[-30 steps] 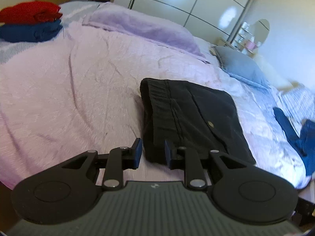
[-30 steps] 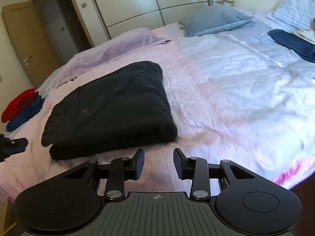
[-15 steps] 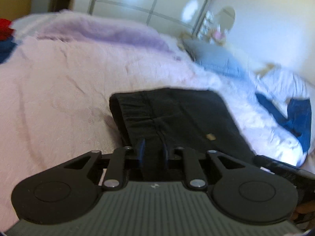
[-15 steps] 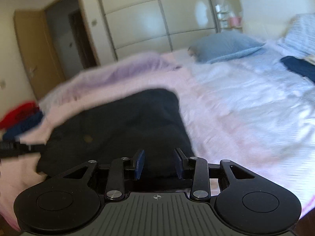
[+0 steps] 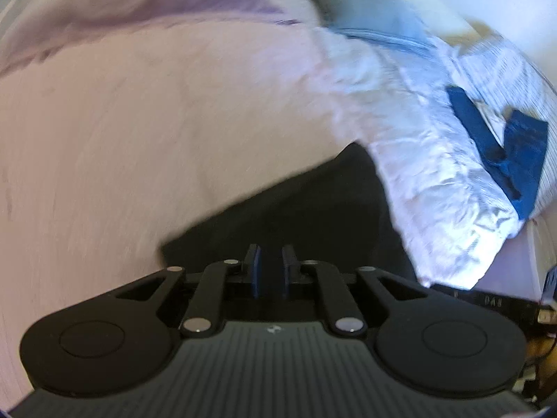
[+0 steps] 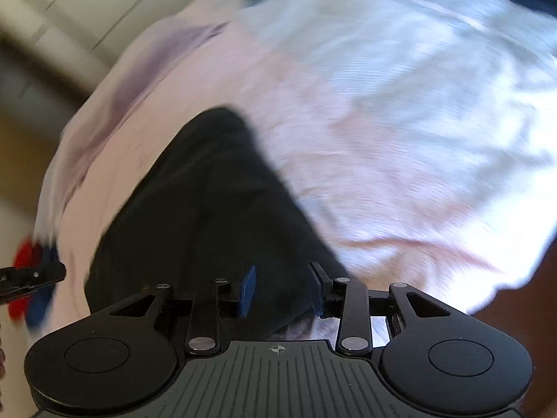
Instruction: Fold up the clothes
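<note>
Bed [image 5: 139,132] with pink-lilac bedspread filled both wrist views, blurred. Grey-blue pillow [image 5: 369,10] lay at far end. Folded black trousers [image 6: 202,216] lay on bedspread near its front edge, under both grippers. Blue garment [image 5: 504,153] lay spread well apart, by bed's right side. Left gripper [image 5: 271,268] was over black fabric, fingers narrow; whether they pinched cloth, could not tell. Right gripper [image 6: 281,289] was over trousers' near end, fingers wide apart, holding nothing.
</note>
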Motion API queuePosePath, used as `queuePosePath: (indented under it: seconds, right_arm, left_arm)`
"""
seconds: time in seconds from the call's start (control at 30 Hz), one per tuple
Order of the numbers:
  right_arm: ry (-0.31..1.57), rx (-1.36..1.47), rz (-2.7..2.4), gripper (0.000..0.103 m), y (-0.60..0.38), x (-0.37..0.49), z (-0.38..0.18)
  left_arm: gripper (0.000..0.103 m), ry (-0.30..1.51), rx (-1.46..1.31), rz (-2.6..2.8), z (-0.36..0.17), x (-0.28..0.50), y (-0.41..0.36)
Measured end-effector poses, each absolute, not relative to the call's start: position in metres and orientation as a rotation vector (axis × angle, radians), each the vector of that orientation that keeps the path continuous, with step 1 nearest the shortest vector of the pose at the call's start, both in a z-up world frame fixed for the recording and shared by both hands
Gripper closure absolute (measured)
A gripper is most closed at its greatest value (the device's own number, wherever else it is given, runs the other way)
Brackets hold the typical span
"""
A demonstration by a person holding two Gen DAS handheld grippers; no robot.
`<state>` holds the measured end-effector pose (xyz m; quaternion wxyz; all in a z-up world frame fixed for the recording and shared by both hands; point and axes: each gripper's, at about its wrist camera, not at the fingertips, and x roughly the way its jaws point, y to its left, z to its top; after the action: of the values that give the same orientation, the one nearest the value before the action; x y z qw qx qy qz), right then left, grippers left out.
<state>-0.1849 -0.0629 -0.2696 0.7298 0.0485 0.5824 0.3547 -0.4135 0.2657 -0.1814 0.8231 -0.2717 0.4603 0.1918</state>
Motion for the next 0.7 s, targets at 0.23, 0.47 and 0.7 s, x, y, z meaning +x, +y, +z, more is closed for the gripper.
queuePosePath:
  seconds: [0.23, 0.47, 0.7]
  right_arm:
    - [1.399, 0.443, 0.357, 0.056, -0.114, -0.180, -0.282]
    - [1.286, 0.927, 0.011, 0.044, -0.138, -0.223, -0.313]
    - [1.217, 1.238, -0.154, 0.044, -0.139, -0.237, -0.341]
  left_arm:
    - [0.086, 1.105, -0.511, 0.151, -0.205, -0.295, 0.289]
    - [0.068, 1.229, -0.388, -0.039, -0.241, -0.205, 0.306]
    - [0.056, 1.318, -0.441, -0.179, -0.266, -0.141, 0.316]
